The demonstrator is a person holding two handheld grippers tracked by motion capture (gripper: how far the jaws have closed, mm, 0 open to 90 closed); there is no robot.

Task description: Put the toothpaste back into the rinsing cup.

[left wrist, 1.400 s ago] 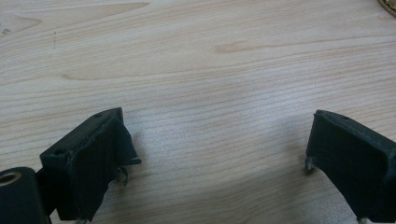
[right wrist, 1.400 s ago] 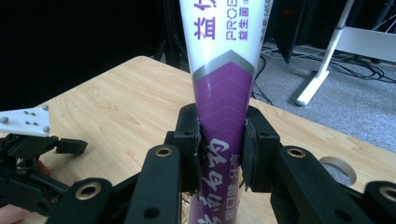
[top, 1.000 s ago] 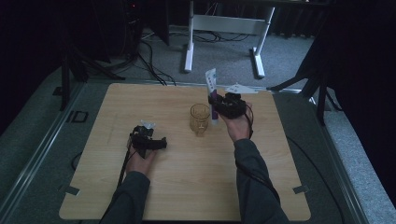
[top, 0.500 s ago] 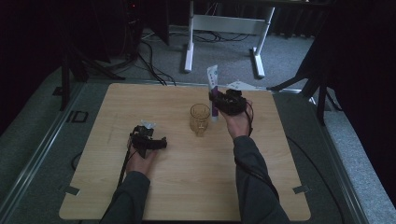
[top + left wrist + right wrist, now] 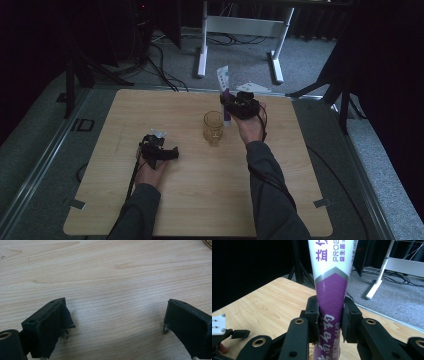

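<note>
My right gripper [image 5: 228,106] is shut on a purple and white toothpaste tube [image 5: 224,95], held upright just right of a clear amber glass [image 5: 213,128] that stands mid-table. In the right gripper view the tube [image 5: 331,290] rises between the black pads [image 5: 314,315], its white crimped end pointing up, and my right gripper [image 5: 329,317] clamps its purple part. My left gripper [image 5: 170,152] rests on the wooden table [image 5: 200,200] at the left, open, jaws toward the glass. In the left gripper view my left gripper [image 5: 116,320] has its jaws wide apart over bare wood.
A white sheet-like item [image 5: 254,88] lies at the table's far edge behind the right hand. Beyond the table stand a white desk frame [image 5: 240,30] and black stands with cables on grey carpet. The amber glass's rim [image 5: 207,242] peeks in at the left gripper view's top right corner.
The right gripper with the tube has shifted slightly and the tube has tipped a bit more upright beside the glass. The left gripper has not moved.
</note>
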